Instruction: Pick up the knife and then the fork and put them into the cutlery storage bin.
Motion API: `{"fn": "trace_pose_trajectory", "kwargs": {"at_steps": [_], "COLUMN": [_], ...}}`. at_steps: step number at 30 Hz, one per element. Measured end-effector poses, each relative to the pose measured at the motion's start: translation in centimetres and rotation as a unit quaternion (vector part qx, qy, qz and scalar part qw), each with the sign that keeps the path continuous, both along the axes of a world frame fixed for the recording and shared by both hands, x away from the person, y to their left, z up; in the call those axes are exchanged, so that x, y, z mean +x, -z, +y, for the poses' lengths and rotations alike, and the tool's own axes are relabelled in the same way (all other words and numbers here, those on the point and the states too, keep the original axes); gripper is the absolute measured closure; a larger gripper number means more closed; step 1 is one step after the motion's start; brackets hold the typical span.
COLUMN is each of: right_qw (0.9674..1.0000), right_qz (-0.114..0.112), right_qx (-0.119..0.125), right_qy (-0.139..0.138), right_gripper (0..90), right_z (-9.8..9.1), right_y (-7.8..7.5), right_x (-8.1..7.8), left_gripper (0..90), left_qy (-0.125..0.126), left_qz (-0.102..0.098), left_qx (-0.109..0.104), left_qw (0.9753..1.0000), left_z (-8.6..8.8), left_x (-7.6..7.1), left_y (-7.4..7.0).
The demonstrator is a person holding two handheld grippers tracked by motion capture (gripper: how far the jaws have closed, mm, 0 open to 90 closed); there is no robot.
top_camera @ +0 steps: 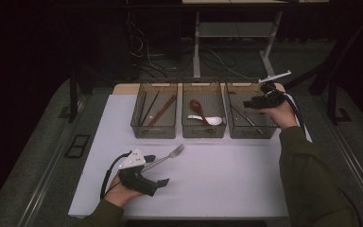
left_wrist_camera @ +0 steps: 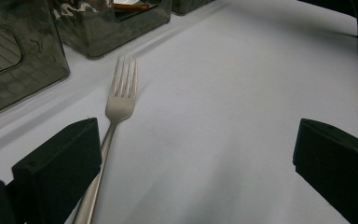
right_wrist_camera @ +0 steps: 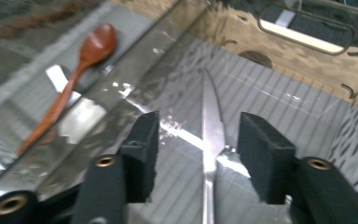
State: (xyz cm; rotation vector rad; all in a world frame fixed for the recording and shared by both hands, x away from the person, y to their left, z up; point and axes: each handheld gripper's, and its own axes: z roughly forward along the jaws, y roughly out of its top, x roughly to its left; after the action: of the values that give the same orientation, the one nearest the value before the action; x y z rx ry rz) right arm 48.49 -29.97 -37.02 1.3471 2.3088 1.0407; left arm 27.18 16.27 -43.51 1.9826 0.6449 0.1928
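Observation:
A silver fork (top_camera: 170, 154) (left_wrist_camera: 119, 102) lies on the white table, tines toward the bins. My left gripper (top_camera: 158, 169) (left_wrist_camera: 191, 154) rests low on the table with its jaws wide open; the fork's handle passes just beside one jaw, and nothing is between the pads. My right gripper (top_camera: 246, 104) (right_wrist_camera: 198, 140) hangs over the right-hand clear bin (top_camera: 250, 135). Its jaws stand apart on either side of a silver knife (right_wrist_camera: 212, 130) that lies on the bin's floor, and the pads do not press on the knife.
Three clear bins stand in a row at the table's far side. The left bin (top_camera: 153, 132) holds chopsticks (top_camera: 160, 111). In the middle bin (top_camera: 203, 132) lie a wooden spoon (top_camera: 196, 105) (right_wrist_camera: 74, 74) and a white spoon (top_camera: 208, 119).

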Motion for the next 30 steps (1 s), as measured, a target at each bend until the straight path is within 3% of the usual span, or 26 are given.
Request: {"fn": "trace_pose_trajectory", "kwargs": {"at_steps": [6, 11, 14, 30], "right_qw": [0.999, 0.9982, 0.9975, 0.992], "right_qz": [-0.009, -0.036, -0.061, -0.081], "right_qx": [0.045, 0.046, 0.03, 0.07], "right_qy": [-0.002, -0.011, -0.018, -0.067], "right_gripper": [35.3, 27.4, 22.8, 14.7], "right_z": [-0.3, 0.0, 0.3, 1.3], "right_y": [-0.7, -1.3, -1.4, -0.6], "right_x": [-2.4, -4.7, -6.2, -13.4], "left_gripper": [0.0, 0.0, 0.0, 2.7], "left_qy": [0.0, -0.001, -0.003, -0.006], "left_qz": [-0.002, 0.0, 0.001, 0.004], "left_qx": [0.003, 0.007, 0.006, 0.008], "left_qw": [1.0, 1.0, 1.0, 0.9999], "left_z": [0.0, 0.1, 0.1, 0.2], "left_x": [0.1, 0.1, 0.1, 0.2], "left_y": [0.0, -0.1, -0.1, -0.2]}}
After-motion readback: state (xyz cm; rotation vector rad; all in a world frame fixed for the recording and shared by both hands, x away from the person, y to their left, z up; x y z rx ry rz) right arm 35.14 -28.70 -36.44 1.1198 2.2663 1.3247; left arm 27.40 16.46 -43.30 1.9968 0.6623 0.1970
